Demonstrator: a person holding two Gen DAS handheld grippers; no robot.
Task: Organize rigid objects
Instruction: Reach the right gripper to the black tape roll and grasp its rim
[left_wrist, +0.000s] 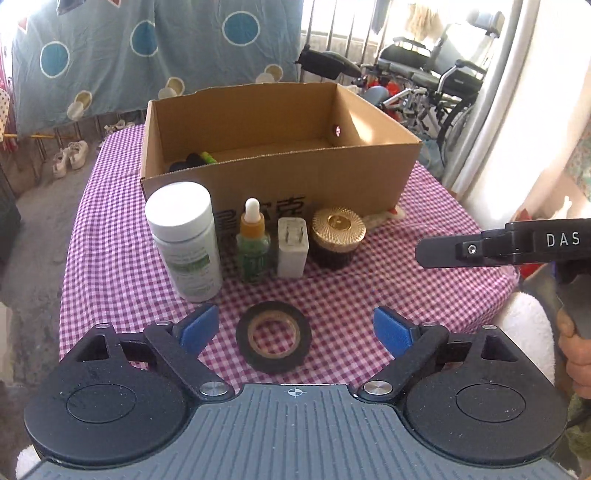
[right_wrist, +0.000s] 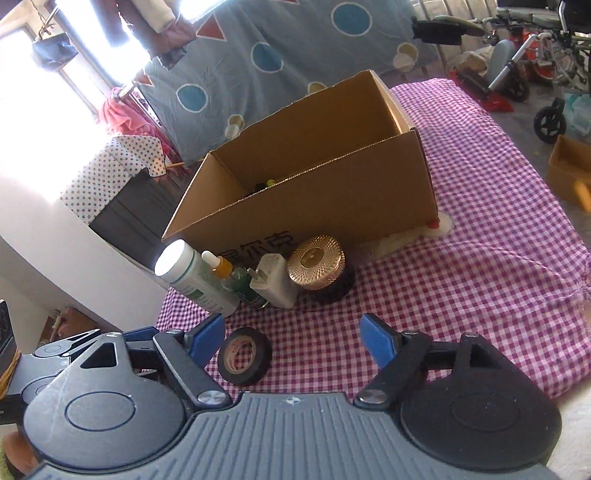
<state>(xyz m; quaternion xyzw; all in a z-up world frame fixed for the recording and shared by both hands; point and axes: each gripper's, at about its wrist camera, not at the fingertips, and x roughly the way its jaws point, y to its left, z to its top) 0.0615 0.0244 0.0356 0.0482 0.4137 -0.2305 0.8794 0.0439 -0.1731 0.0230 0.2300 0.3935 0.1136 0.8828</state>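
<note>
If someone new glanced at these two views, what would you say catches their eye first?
Probably the open cardboard box at the back of the checked cloth, with only a few small things in one corner. In front of it stand a white bottle, a dropper bottle, a charger and a gold-lidded jar in a row. Nearer, a tape roll lies flat before the open left gripper.

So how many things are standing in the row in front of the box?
4, left to right in the left wrist view: the white bottle, dropper bottle, white charger, gold-lidded jar. The tape roll lies apart, nearer the camera.
</note>
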